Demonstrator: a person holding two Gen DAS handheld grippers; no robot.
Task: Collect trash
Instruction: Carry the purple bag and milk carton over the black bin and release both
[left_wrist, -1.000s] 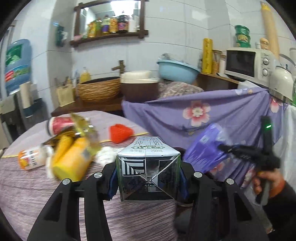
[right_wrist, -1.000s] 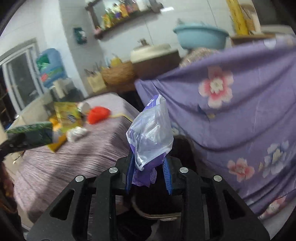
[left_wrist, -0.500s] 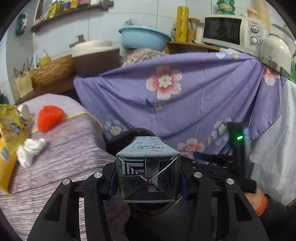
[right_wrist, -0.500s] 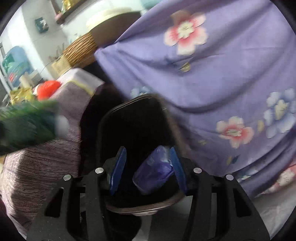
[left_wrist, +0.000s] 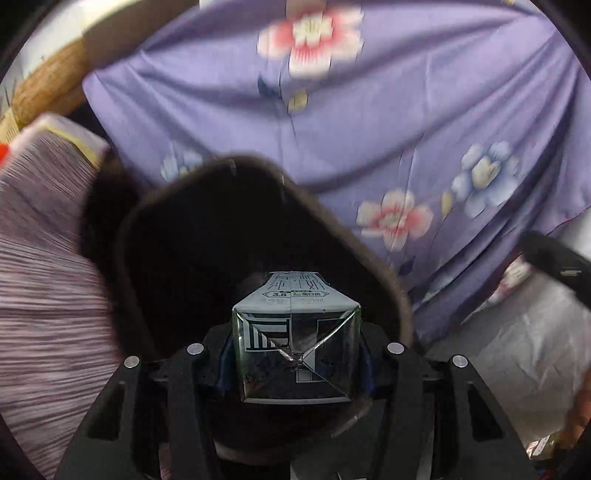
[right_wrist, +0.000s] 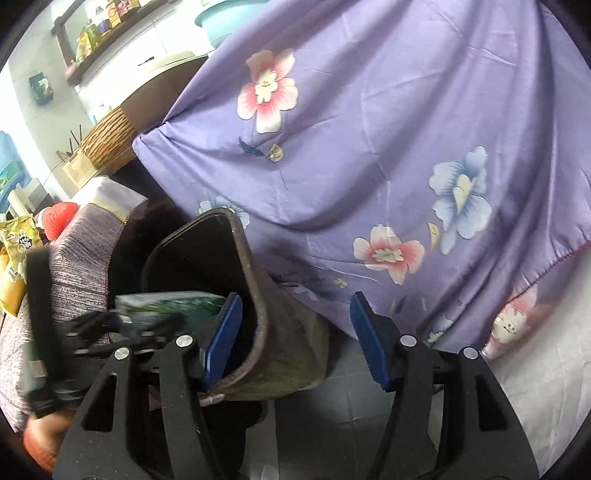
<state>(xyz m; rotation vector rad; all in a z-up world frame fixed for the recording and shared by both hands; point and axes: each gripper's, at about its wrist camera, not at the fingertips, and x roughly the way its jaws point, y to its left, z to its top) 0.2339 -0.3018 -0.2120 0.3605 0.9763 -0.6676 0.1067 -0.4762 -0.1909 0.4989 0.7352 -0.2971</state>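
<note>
My left gripper (left_wrist: 295, 354) is shut on a small milk carton (left_wrist: 295, 332) and holds it over the mouth of the dark trash bin (left_wrist: 129, 266), pointing steeply down. In the right wrist view the same carton (right_wrist: 166, 306) shows green and blurred above the bin (right_wrist: 258, 302), held by the left gripper (right_wrist: 122, 321). My right gripper (right_wrist: 295, 343) hangs beside the bin's right wall, its jaws opening, blue pads (right_wrist: 369, 343) wide apart with nothing between them. The purple plastic bag is out of sight.
A purple floral cloth (right_wrist: 369, 129) drapes behind and right of the bin. The table with a striped cloth (left_wrist: 44, 295) stands to the left, with a red object (right_wrist: 59, 218) and yellow packets (right_wrist: 14, 258) on it. Grey floor (right_wrist: 332, 424) lies below.
The left gripper swung from over the table down to the bin's mouth with the carton. The right gripper let the purple bag drop into the bin, opened and drew back to the right.
</note>
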